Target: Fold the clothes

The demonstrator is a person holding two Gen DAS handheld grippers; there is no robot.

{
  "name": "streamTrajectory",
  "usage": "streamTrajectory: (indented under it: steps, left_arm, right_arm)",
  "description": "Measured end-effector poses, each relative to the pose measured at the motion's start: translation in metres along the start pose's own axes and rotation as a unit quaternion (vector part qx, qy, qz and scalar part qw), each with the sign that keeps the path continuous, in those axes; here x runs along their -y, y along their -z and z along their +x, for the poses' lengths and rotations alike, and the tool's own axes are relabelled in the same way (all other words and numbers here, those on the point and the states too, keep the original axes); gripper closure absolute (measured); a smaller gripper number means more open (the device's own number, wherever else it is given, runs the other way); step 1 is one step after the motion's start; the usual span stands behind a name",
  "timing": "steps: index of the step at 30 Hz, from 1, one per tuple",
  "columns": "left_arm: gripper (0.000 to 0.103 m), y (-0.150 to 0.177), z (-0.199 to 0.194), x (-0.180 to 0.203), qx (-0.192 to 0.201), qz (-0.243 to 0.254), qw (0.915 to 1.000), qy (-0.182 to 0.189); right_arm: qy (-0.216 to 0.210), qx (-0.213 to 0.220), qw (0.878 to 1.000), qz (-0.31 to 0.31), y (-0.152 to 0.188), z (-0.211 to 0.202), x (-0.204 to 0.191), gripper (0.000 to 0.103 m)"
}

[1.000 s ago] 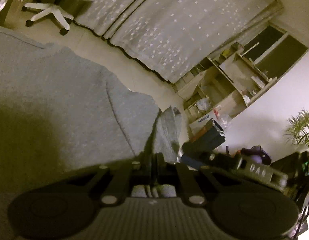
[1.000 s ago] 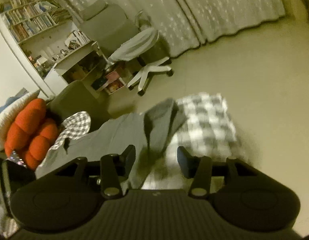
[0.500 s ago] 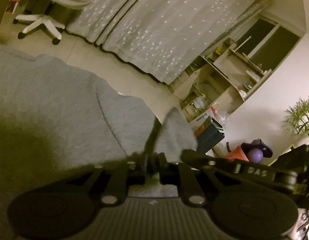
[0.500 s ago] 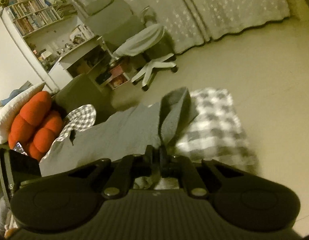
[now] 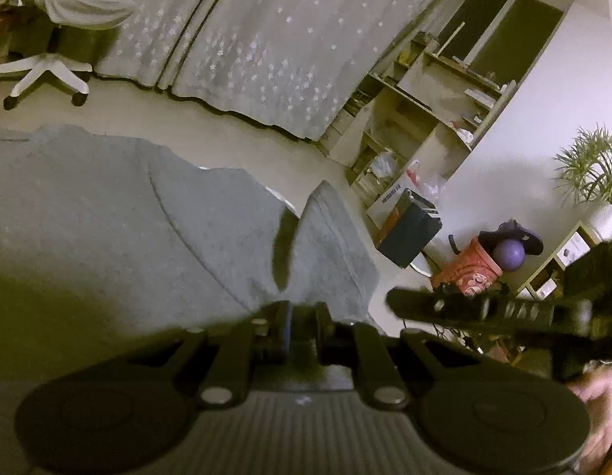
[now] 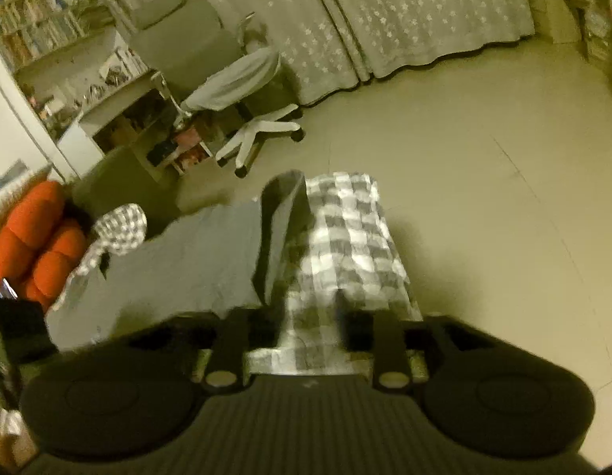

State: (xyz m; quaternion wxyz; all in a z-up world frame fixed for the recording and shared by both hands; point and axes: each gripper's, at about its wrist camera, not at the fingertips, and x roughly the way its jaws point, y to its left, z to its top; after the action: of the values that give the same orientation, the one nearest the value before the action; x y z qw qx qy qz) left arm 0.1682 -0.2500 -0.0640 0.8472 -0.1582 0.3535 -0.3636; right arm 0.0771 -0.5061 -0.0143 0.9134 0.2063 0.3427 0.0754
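Note:
A grey garment [image 5: 108, 217] lies spread out, filling the left of the left wrist view. My left gripper [image 5: 302, 328] is shut on a raised fold at its near edge. My right gripper [image 5: 397, 303] shows side-on just to the right of that fold. In the right wrist view the grey garment [image 6: 195, 261] lies on a grey-and-white checked cloth [image 6: 345, 245], with one flap standing upright. There my right gripper [image 6: 306, 328] is open, blurred, and only checked cloth shows between its fingers.
A white-based office chair [image 6: 258, 134] draped with cloth stands by the starred curtains [image 5: 266, 39]. Orange cushions [image 6: 37, 237] lie at the left. Open shelves [image 5: 424, 118], a dark box [image 5: 409, 233], a red container [image 5: 468, 273] and a potted plant [image 5: 595, 174] stand at the right.
My right gripper closed on the grey flap half a second ago and has now opened and pulled back. My left gripper stayed shut and lifted its fold a little.

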Motion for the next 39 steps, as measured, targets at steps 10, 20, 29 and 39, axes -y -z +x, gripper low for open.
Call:
streamTrajectory:
  steps: [10, 20, 29, 39]
  left_arm:
    - [0.065, -0.001, -0.003, 0.041, 0.009, 0.105, 0.9944, -0.005]
    - [0.102, -0.006, 0.002, 0.000, 0.025, -0.031, 0.9992, 0.008]
    - [0.102, 0.002, -0.006, -0.054, 0.033, -0.176, 0.9828, 0.045]
    - [0.101, -0.002, -0.003, -0.044, 0.028, -0.158, 0.9860, 0.046]
  right_arm:
    - [-0.006, 0.022, 1.000, 0.019, -0.004, 0.006, 0.002, 0.062]
    - [-0.045, 0.027, 0.998, 0.026, -0.002, -0.005, 0.010, 0.062]
    - [-0.100, 0.007, 0.995, 0.025, 0.001, 0.015, 0.001, 0.062]
    - [-0.126, 0.012, 0.992, 0.010, 0.006, 0.024, -0.021, 0.096]
